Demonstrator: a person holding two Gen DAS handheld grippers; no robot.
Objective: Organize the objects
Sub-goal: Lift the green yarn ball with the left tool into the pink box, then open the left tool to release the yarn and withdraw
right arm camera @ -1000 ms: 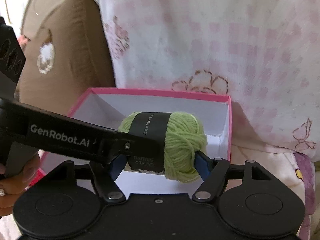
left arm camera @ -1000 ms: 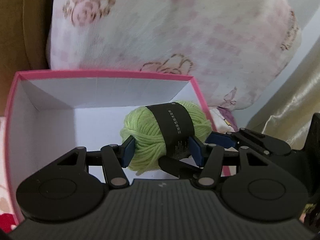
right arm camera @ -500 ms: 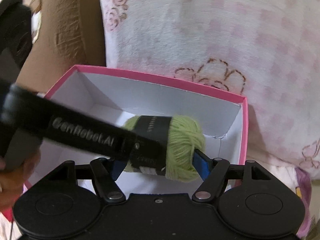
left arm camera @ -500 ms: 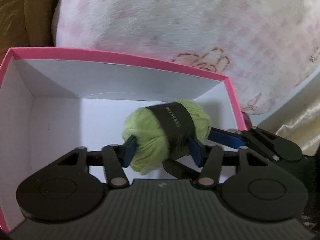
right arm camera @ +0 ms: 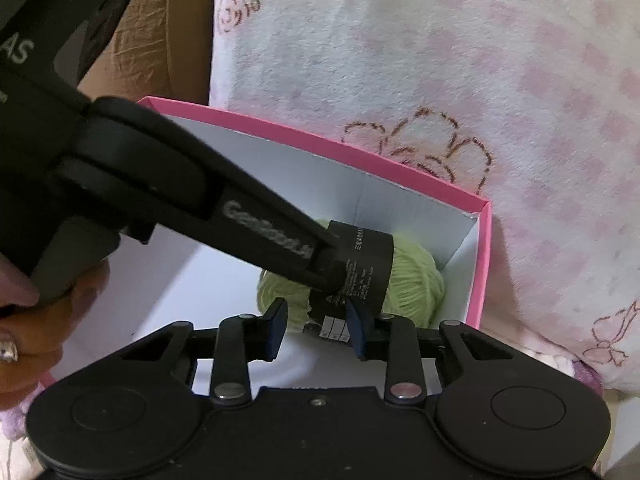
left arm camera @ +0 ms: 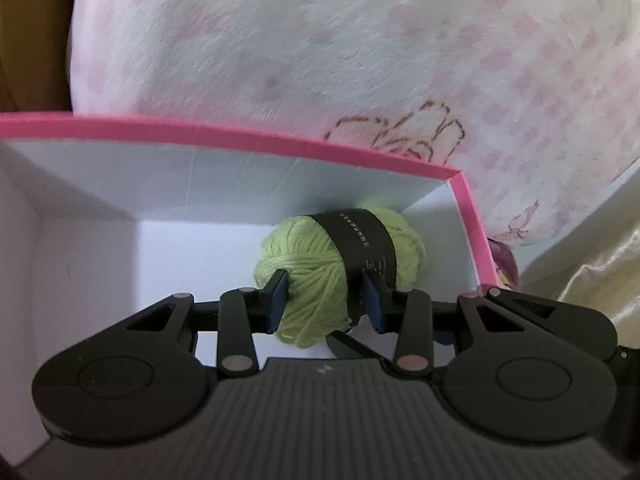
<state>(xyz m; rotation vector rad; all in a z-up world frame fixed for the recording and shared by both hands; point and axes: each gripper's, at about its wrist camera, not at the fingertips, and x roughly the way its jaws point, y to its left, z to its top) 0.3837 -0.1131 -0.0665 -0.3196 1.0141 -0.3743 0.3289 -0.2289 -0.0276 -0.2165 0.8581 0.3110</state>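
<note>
The yarn point(left arm camera: 340, 272) lies low in the box point(left arm camera: 248, 140), near its far right corner. The left gripper point(left arm camera: 326, 304) pinches its near end, its jaws having just closed tighter. The right gripper point(right arm camera: 316, 320) has just narrowed too; its pads look clear of the wool, with nothing between them. To finish well, I would rest the ball on the floor, spread the left jaws fully, then lift straight out so no strand snags. One yarn ball, one box, two grippers, one blanket point(right arm camera: 440, 60) behind.

Soft dim indoor light, slight motion blur, fisheye-bent edges.
</note>
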